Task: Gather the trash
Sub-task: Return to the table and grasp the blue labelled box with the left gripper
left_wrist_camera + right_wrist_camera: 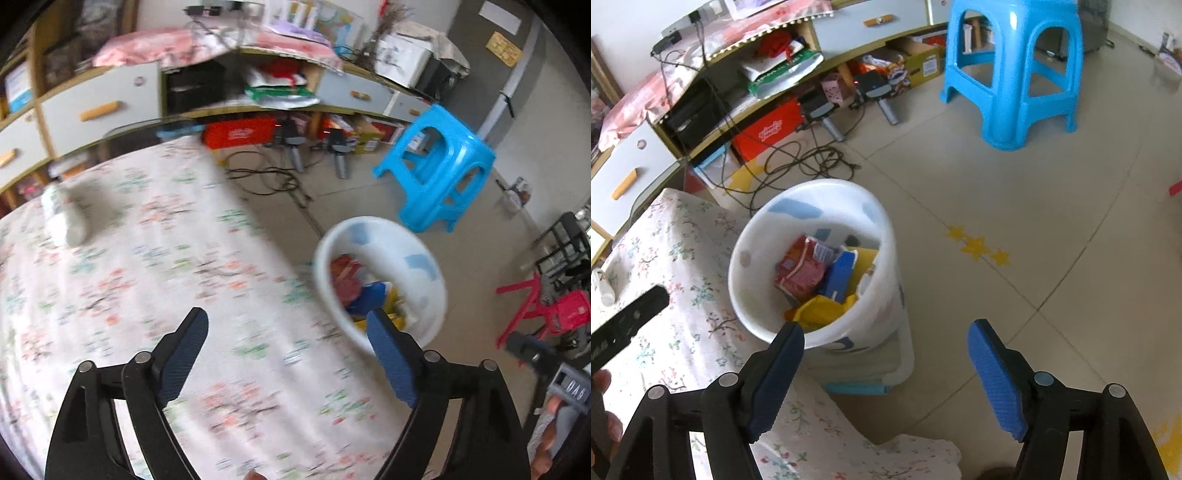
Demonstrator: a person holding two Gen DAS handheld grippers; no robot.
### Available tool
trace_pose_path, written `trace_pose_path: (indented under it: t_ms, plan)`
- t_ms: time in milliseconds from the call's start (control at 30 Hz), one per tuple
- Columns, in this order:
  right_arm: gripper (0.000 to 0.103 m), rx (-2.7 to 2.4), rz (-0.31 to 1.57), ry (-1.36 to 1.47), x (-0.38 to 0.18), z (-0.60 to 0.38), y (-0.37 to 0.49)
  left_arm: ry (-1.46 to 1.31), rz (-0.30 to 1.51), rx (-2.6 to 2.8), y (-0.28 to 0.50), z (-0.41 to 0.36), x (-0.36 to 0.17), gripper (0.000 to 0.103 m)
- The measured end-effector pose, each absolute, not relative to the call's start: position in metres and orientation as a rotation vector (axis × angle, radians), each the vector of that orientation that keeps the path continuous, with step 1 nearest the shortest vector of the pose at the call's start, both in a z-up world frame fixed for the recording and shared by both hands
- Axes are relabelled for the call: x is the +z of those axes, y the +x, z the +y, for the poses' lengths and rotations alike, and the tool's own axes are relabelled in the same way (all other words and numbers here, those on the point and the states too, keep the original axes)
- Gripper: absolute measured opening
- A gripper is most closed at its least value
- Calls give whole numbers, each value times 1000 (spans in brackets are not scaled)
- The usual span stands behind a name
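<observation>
Trash fills upright white bin; orientations perhaps mixed.

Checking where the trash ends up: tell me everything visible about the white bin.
The bin is a round white plastic bucket with pale blue patches on its walls. It is open-topped, upright, and stands on the floor against the cloth-covered table; its base seems to sit on a pale tray-like piece. Inside lie a red wrapper, a blue carton and yellow packaging. Nothing grips it.
</observation>
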State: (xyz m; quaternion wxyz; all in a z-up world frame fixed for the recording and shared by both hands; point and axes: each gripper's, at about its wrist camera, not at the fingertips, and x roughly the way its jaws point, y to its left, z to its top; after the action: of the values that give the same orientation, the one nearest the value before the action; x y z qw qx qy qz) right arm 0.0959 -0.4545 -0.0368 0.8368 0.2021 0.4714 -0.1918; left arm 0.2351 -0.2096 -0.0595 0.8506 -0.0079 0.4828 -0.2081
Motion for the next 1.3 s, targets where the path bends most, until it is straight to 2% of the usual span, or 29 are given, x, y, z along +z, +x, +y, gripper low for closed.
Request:
trace_pose_path:
  t_ms: [133, 400, 700, 967, 1300]
  plan:
    - [85, -391, 989, 400, -33, -440, 102, -3, 998, -336, 232, -163, -59, 98]
    - [88, -327, 1011, 306, -37, -396, 123, -3, 965, -97, 244, -45, -57, 99]
    - [91, -231, 1034, 250, -45, -340, 153, 109, 973, 58, 308, 69, -63, 98]
    - [91, -105, 1071, 174, -65, -280, 205, 305, 1038, 74, 364, 101, -90, 98]
    - [91, 88, 1038, 135, -83, -216, 268, 227, 1137, 46, 405, 131, -107, 93]
